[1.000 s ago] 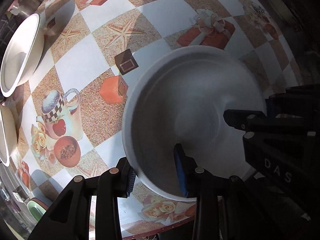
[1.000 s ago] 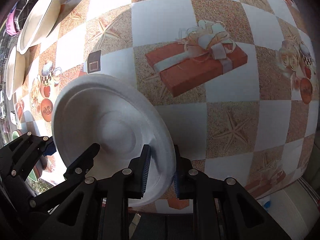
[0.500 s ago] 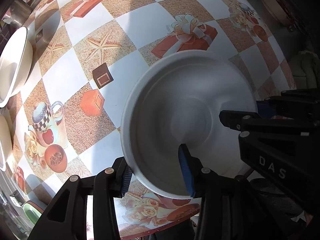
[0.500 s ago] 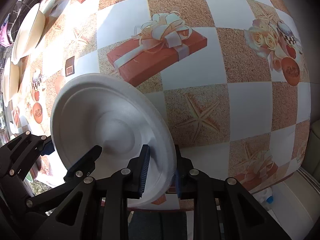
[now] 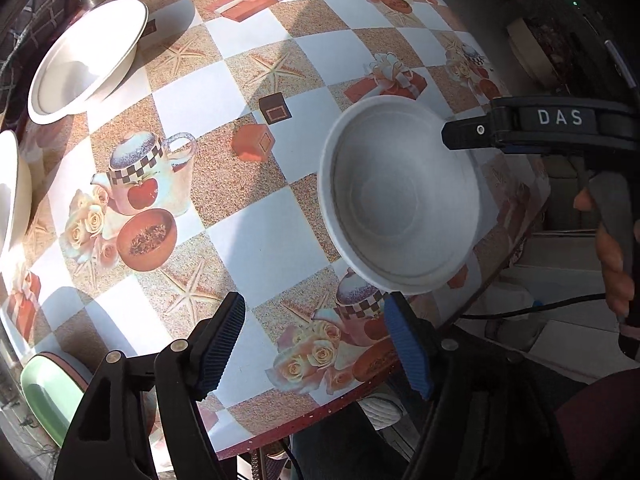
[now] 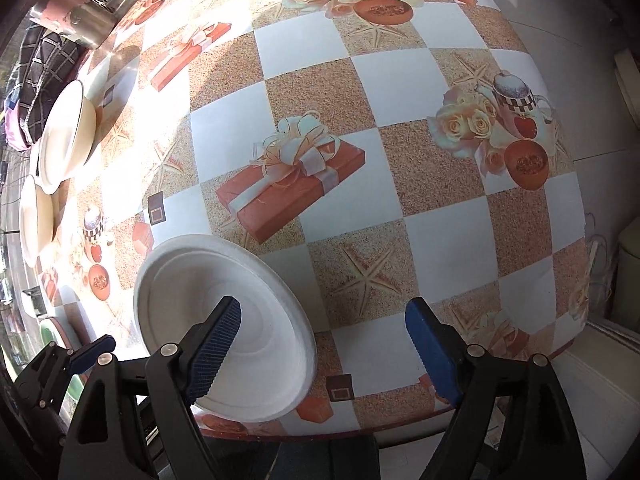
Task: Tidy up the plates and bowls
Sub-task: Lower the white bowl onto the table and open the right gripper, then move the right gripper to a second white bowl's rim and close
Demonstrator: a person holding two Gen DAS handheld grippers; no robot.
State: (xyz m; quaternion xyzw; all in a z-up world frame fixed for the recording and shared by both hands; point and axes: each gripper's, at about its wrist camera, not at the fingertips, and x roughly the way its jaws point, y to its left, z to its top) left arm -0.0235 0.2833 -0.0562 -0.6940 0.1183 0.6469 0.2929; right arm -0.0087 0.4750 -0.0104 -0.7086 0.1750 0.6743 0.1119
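White foam plate (image 5: 400, 204) sits flat on the table (image 5: 248, 216), near the table's front edge, on the checked oilcloth with gift boxes, starfish and teapots printed on it. Nothing grips it.

Left gripper (image 5: 320, 344) is above the table just in front of the plate, jaws opening, blue ribbed pads (image 5: 222, 338) wide apart, only tablecloth showing between them. Pads do not touch the plate.

Right gripper (image 6: 324, 344) is also above the plate's near side, jaws opening and wide. In the right wrist view its left pad (image 6: 216, 340) overlaps the plate (image 6: 224, 328) in the picture; the rim falls between the two pads but neither presses on it. From the left wrist view the right gripper (image 5: 472, 138) shows at the plate's far right rim, "DAS" on its body, a hand (image 5: 612, 240) around its handle.

Relative to the plate: two cream bowls (image 5: 86, 60) (image 5: 14, 188) lie well apart from it along the table's far left side, one leaning at the edge of the view. Green dish (image 5: 48, 400) lies at the table's left front corner, well apart from the plate. Metal pot (image 6: 76, 20) stands at the far corner beyond the bowls, with dark checked cloth (image 6: 36, 76) beside it.
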